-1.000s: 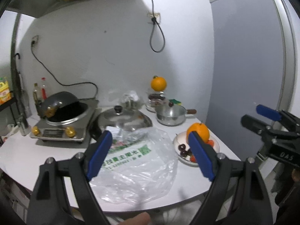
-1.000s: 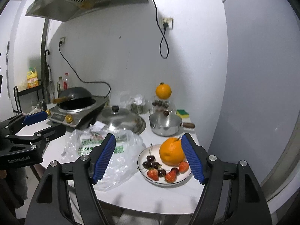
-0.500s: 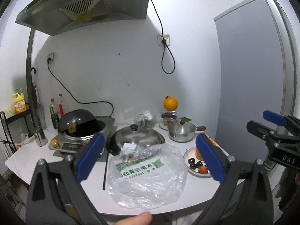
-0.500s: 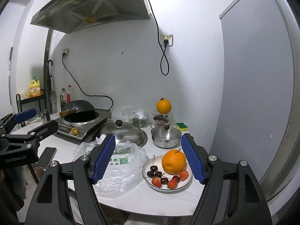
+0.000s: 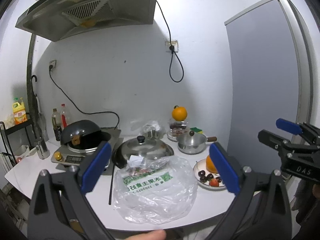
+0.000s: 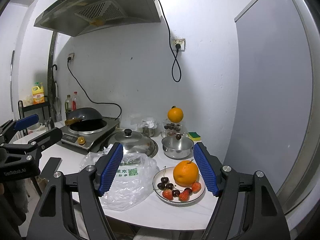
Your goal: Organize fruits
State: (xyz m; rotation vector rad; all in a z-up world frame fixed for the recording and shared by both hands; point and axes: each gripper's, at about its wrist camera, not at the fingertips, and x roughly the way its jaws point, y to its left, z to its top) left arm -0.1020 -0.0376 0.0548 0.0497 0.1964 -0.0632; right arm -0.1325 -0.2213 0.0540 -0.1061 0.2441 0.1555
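A white plate [image 6: 201,191] near the table's front right holds an orange [image 6: 185,173], several dark cherries [image 6: 167,184] and strawberries [image 6: 183,195]. It also shows in the left wrist view [image 5: 197,183]. A clear plastic bag [image 5: 156,190] with green print lies left of the plate and shows in the right wrist view [image 6: 128,182]. A second orange [image 6: 175,114] sits on a glass jar at the back. My left gripper [image 5: 160,170] is open and empty, back from the bag. My right gripper [image 6: 158,170] is open and empty, back from the plate.
A small steel pot [image 6: 177,147], a large pan lid [image 6: 134,145], an induction cooker with a dark wok [image 6: 88,123], bottles [image 6: 71,104] and a green sponge [image 6: 195,136] stand behind. A grey fridge [image 6: 276,92] borders the table's right. A black stick [image 5: 111,182] lies left of the bag.
Both grippers have pulled back and up from the table, so the bag and plate look smaller and lower. Both stay open and empty.
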